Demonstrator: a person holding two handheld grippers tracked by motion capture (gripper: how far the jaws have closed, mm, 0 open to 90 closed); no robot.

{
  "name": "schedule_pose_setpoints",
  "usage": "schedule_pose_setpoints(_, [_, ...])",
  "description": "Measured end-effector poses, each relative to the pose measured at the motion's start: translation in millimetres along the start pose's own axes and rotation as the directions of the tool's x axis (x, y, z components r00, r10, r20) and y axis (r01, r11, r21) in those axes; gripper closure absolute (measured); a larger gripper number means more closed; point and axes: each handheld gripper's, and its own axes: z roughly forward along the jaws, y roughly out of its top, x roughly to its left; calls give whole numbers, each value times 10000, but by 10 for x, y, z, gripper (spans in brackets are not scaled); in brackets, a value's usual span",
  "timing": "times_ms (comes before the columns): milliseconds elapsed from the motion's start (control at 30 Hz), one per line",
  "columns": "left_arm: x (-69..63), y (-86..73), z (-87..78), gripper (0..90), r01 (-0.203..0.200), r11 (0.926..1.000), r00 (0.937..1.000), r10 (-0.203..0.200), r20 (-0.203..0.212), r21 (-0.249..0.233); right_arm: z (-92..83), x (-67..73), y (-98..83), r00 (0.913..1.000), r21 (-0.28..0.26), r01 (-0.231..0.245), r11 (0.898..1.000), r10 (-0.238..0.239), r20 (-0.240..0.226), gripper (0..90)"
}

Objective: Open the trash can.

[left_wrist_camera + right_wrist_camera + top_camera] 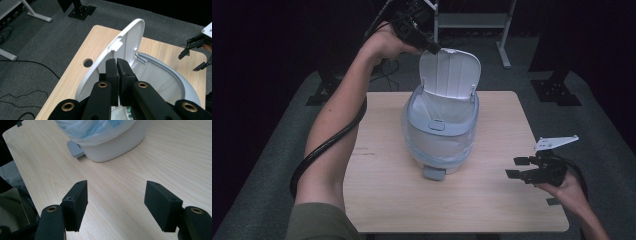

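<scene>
Centrally on the table (377,200): white bin (439,132), lid (451,74) swung upright at its far side. Left gripper (432,48) behind the bin, jaws pressed together against the lid's top edge, propping it open. Right gripper (522,167) right of the bin, jaws spread, empty, waiting.

Bin (439,135) mid-table (377,200), lid (451,72) upright behind, pedal (433,173) in front.

floor: grey carpet (272,150) | table (492,200): light wood | backdrop: dark | white frame (472,20)
</scene>
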Motion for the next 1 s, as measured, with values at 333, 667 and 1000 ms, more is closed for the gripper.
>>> schedule_pose_setpoints(333, [152,47,35,878,486,9984,9986,-491,-175,-277,-9,6,-23,10000,28,-6,10000,6,21,343])
schedule_pose_setpoints(667, [256,58,131,880,751,9969,9963,-761,-401,-249,29,-10,-82,9999,146,-120,9998,120,-52,344])
schedule_pose_setpoints(1000, [259,41,174,877,742,9971,9969,-747,-252,-182,24,4,-90,9999,185,-105,9998,105,-16,346])
